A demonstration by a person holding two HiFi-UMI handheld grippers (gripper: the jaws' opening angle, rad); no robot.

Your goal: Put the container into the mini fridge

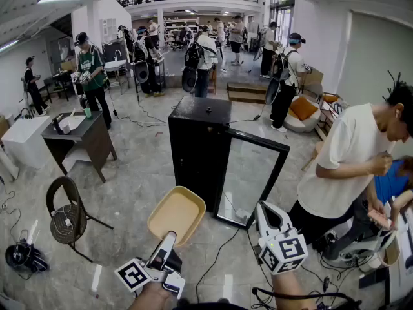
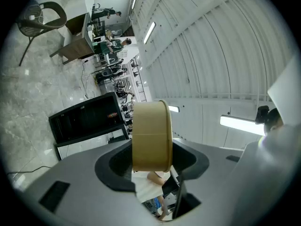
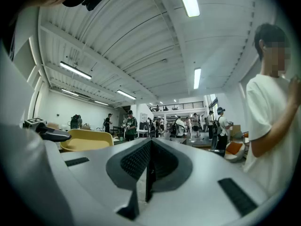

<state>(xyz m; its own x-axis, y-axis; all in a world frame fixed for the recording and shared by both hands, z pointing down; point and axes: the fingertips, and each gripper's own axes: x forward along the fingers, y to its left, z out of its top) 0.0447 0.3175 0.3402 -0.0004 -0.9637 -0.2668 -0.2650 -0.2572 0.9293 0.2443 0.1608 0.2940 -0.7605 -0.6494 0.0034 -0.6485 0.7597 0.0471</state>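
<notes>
**Container in the left gripper, short of the open fridge**

The left gripper [image 1: 166, 244] has the tan container [image 1: 176, 215] pinched by its wall. In the left gripper view the two jaws close on it from either side, and the tub sticks out past them, turned on its side in that view. The container is up in the air over the floor [image 1: 135, 179], in front of the mini fridge [image 1: 197, 144] and clear of it, not yet inside.

The fridge is a black cabinet standing on the floor, and its glass-fronted door [image 1: 248, 173] is swung open to the right. The right gripper [image 1: 266, 213] is held out level beside the left one. Its jaws are pressed together with nothing between them.

A person in a white T-shirt [image 1: 352, 160] bends over at the right, close to the fridge door. Off to the left are a round-backed chair [image 1: 66, 213] and a dark desk [image 1: 82, 137]. More people are busy at the far end of the hall.
</notes>
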